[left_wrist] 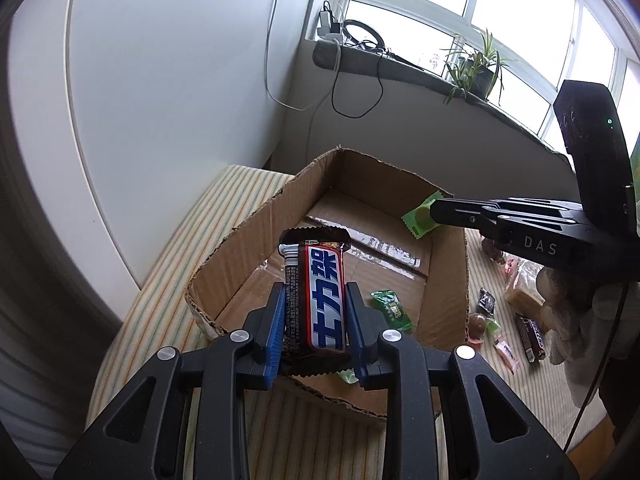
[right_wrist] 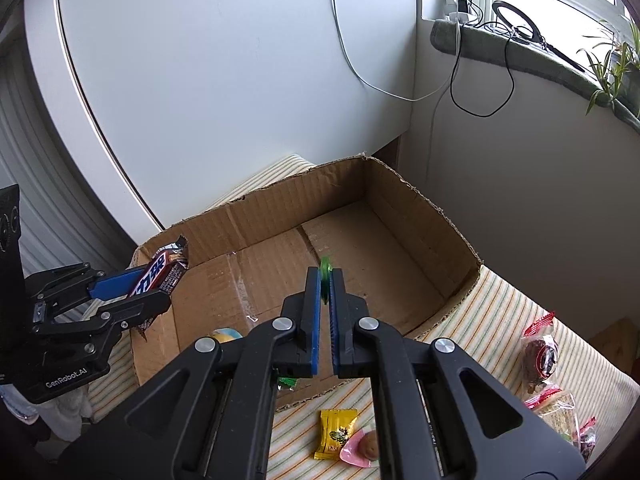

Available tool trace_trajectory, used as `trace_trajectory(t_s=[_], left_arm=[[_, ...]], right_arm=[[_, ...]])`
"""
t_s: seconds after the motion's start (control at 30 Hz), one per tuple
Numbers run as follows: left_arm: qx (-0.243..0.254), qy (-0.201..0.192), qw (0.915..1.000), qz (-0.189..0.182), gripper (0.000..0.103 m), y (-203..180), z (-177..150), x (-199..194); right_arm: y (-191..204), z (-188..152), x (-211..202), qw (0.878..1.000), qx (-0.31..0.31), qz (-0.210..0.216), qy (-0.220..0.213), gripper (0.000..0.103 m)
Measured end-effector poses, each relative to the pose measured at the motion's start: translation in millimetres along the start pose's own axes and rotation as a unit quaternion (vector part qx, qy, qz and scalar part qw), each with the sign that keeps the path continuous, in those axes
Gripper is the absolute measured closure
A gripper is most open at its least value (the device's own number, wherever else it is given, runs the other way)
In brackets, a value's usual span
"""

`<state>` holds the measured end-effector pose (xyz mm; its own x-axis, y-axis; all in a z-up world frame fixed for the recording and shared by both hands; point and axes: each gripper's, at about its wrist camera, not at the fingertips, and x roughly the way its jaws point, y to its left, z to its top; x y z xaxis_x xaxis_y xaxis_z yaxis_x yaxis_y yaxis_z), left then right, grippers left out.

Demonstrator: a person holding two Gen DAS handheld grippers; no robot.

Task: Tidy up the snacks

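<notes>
A chocolate bar (left_wrist: 316, 300) in a glossy brown, red and blue wrapper with white characters stands upright between the blue pads of the left gripper (left_wrist: 316, 312), which is clamped on its sides. The bar's crimped top end sticks up above the pads; its lower end is partly hidden behind the black linkage. It hangs over the near wall of an open cardboard box (left_wrist: 248, 224) with torn, ragged edges and a taped floor.

The right gripper (right_wrist: 325, 280) reaches over the same box, its pads nearly together and pinching a small green sweet (right_wrist: 325, 270). From the right wrist view the sweet is seen edge-on, only a thin sliver showing; from the left wrist view it reads as a bright green wrapper with a zigzag edge and a rounded lump inside.

Inside the box lies a green wrapped candy (left_wrist: 392, 310), partly cut off by the left gripper.

The box sits on a cloth (right_wrist: 500, 312) striped cream, green and orange. Loose snacks lie on it beside the box: a yellow sachet (right_wrist: 335, 432), a pink cup holding a brown sweet (right_wrist: 362, 450), and clear-wrapped pastries (right_wrist: 540, 360), their details hard to make out. A gloved hand (left_wrist: 576, 312) holds the right gripper.
</notes>
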<state>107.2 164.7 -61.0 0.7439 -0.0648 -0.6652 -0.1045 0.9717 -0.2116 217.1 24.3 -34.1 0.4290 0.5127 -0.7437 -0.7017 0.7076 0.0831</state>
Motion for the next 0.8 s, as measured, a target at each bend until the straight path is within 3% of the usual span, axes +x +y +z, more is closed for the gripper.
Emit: trace_trajectory(t_s=[0.03, 0.07, 0.1, 0.17, 0.33, 0.4, 0.57, 0.67, 0.8], left_arm=[[-0.002, 0.0, 1.0, 0.001, 0.076, 0.5, 0.2, -0.4], [-0.003, 0.0, 1.0, 0.001, 0.075, 0.6, 0.4, -0.5], [-0.003, -0.002, 1.0, 0.002, 0.071, 0.2, 0.5, -1.8], [-0.005, -0.003, 1.0, 0.005, 0.057, 0.1, 0.4, -3.2], [-0.005, -0.009, 0.9999, 0.003, 0.057, -5.8, 2.3, -5.8], [-0.005, -0.009, 0.9999, 0.001, 0.057, -8.9, 2.8, -6.1], [-0.006, -0.012, 0.9999, -0.009, 0.057, -19.1, 4.0, -6.3], [-0.002, -0.014, 0.9997, -0.019, 0.057, -30.2, 3.2, -7.3], [0.006, -0.013, 0.9991, -0.041, 0.057, -52.4, 0.8, -5.2]], right_arm=[[-0.6, -0.1, -0.8, 1.0, 0.0, -0.003, -0.001, 0.094], [-1.5, 0.2, -1.7, 1.0, 0.0, -0.007, -0.003, 0.083], [-1.9, -0.1, -2.8, 1.0, -0.001, -0.01, -0.005, 0.069], [-4.3, -1.1, -6.5, 1.0, 0.001, -0.013, -0.011, 0.059], [-12.7, -3.6, -14.1, 1.0, 0.009, -0.017, -0.013, 0.058], [-16.6, -6.1, -19.0, 1.0, 0.011, -0.021, -0.016, 0.05], [-29.1, -12.2, -33.2, 0.999, 0.017, -0.029, -0.023, 0.045], [-40.9, -19.4, -44.4, 0.999, 0.021, -0.036, -0.029, 0.032], [-63.6, -33.4, -58.9, 0.998, 0.03, -0.049, -0.03, 0.031]])
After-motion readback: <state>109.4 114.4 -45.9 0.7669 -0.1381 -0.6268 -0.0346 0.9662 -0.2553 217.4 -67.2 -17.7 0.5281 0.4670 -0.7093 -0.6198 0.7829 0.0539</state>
